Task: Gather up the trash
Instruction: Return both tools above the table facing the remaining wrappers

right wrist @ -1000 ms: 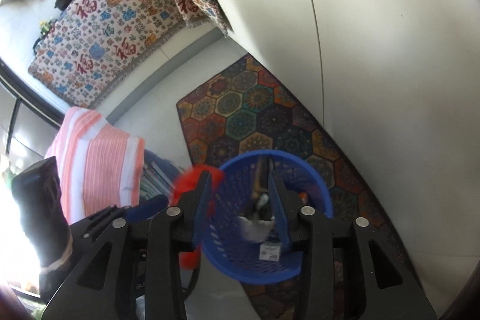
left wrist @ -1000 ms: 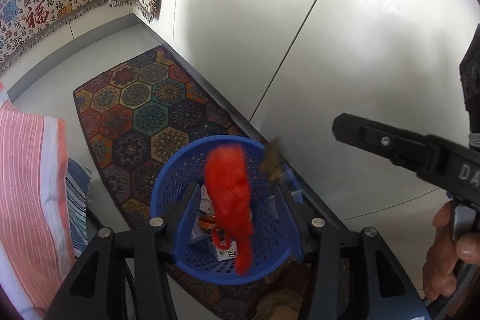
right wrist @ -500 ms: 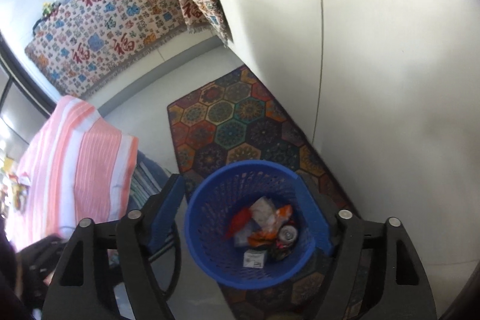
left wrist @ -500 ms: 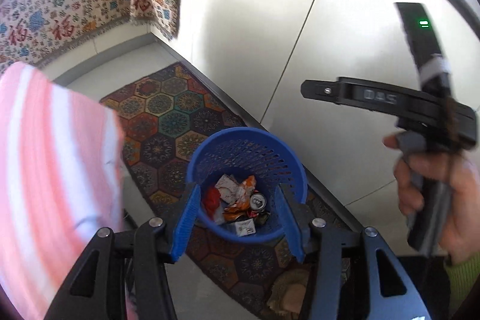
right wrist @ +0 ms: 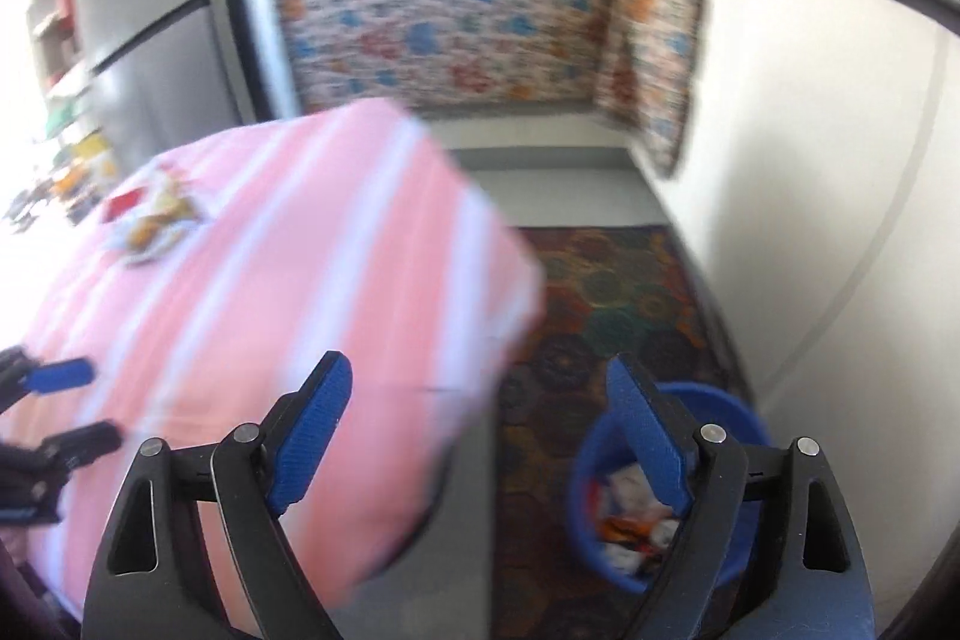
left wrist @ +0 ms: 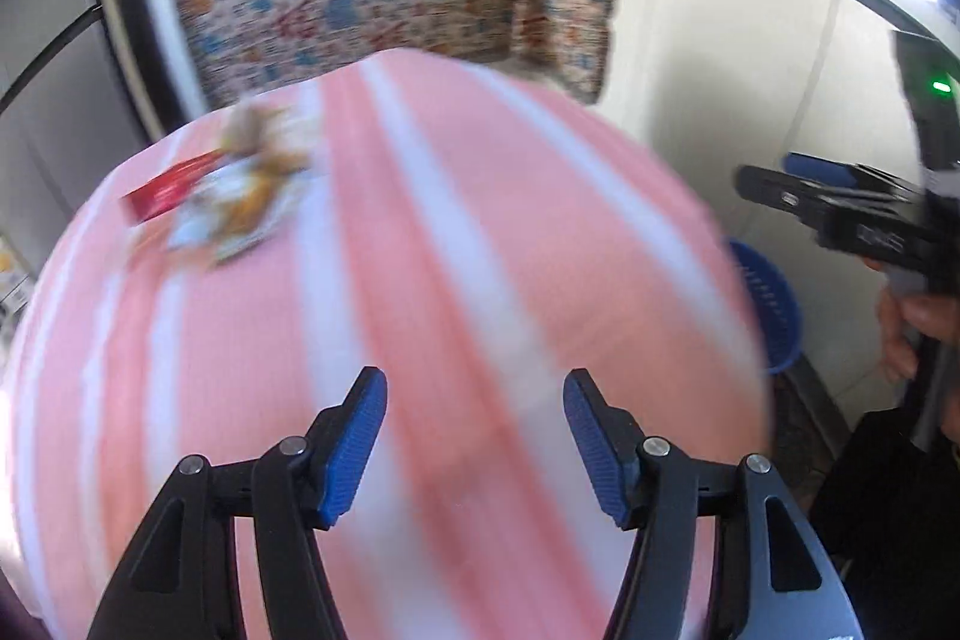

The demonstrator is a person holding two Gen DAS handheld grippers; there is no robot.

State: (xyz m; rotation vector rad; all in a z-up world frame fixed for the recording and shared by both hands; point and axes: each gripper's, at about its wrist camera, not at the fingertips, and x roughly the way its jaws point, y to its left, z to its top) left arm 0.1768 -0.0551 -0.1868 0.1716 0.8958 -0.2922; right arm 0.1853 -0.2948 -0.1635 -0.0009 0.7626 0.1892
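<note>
Left gripper (left wrist: 474,430): spread wide, nothing between the blue pads. From my seat it's aimed over the pink striped tablecloth (left wrist: 420,280).

Right gripper (right wrist: 480,436): also spread wide and empty. It sits out past the table's corner, with the floor and rug (right wrist: 612,292) below.

Bin: the blue basket (right wrist: 585,496) stands on the rug near the white wall, just beside the table's corner. I can see wrappers and what looks like crumpled paper inside (right wrist: 630,526), so I'd say part of the job is done.

Trash left: a small heap of wrappers (left wrist: 222,202) lies at the far left end of the table, with a red piece on its left side. It's blurry in both views, so I can't count pieces. It's well apart from both grippers.

Rest of the table: looks bare to me in these pictures, though the blur could hide something small.

Progress guess: partway, maybe more than half. That far heap looks like the main thing left.

What's next, I reckon: reach across the cloth to the heap, pinch a piece, carry it to the basket.

Possible snag: thin wrappers lying flat on cloth, so the pads might catch fabric too.
</note>
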